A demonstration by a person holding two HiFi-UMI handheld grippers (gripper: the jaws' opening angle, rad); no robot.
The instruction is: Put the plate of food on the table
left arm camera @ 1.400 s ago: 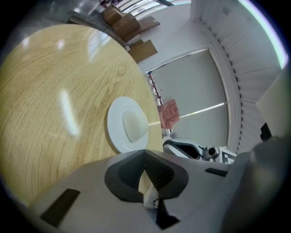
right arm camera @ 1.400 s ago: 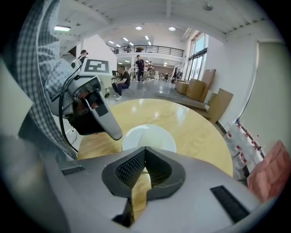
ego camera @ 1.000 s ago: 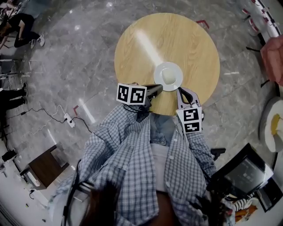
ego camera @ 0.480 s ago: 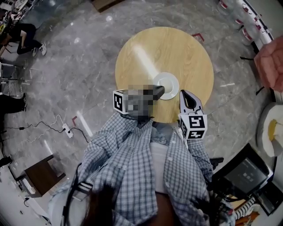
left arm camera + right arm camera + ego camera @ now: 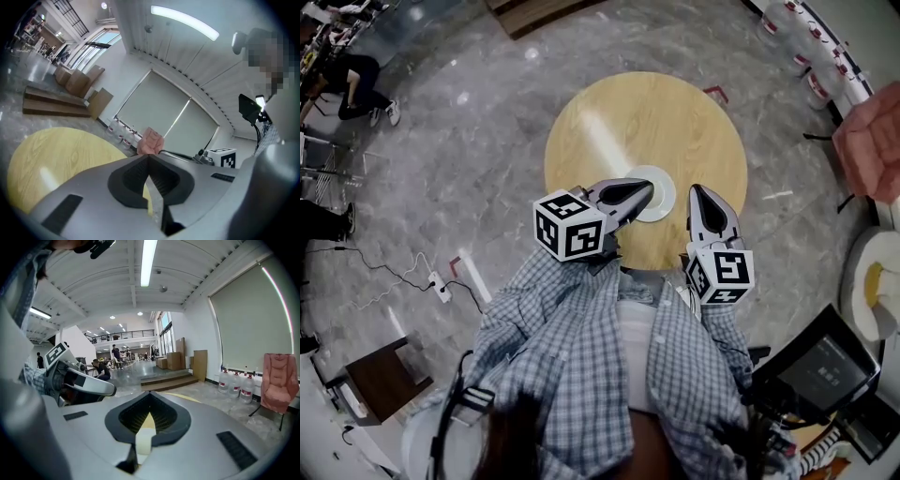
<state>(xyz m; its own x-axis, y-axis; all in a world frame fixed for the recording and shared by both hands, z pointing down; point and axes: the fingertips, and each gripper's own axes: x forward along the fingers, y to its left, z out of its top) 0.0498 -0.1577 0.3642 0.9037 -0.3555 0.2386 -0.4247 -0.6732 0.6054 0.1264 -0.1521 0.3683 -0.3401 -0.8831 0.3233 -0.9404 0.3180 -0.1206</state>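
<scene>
A white plate (image 5: 665,198) with something pale in its middle rests on the round wooden table (image 5: 647,122), near the table's front edge. In the head view my left gripper (image 5: 649,187) is shut and empty, and its tip overlaps the plate's left rim from above. My right gripper (image 5: 697,190) is shut and empty too, raised just right of the plate. The left gripper view shows the shut left gripper (image 5: 148,155) over the yellow table top (image 5: 56,159). The right gripper view shows the closed right gripper (image 5: 150,393), a sliver of table behind it, and the left gripper (image 5: 79,380) beside it.
A pink chair (image 5: 867,141) and several water bottles (image 5: 806,56) stand at the right. A power strip with cable (image 5: 441,286) lies on the marble floor at the left. A dark screen on a stand (image 5: 820,370) is at the lower right, a brown side table (image 5: 380,375) at the lower left.
Both grippers have risen off the table and away from the plate, which stays where it was. The left gripper has rolled. The table looks smaller and farther in the head view.
</scene>
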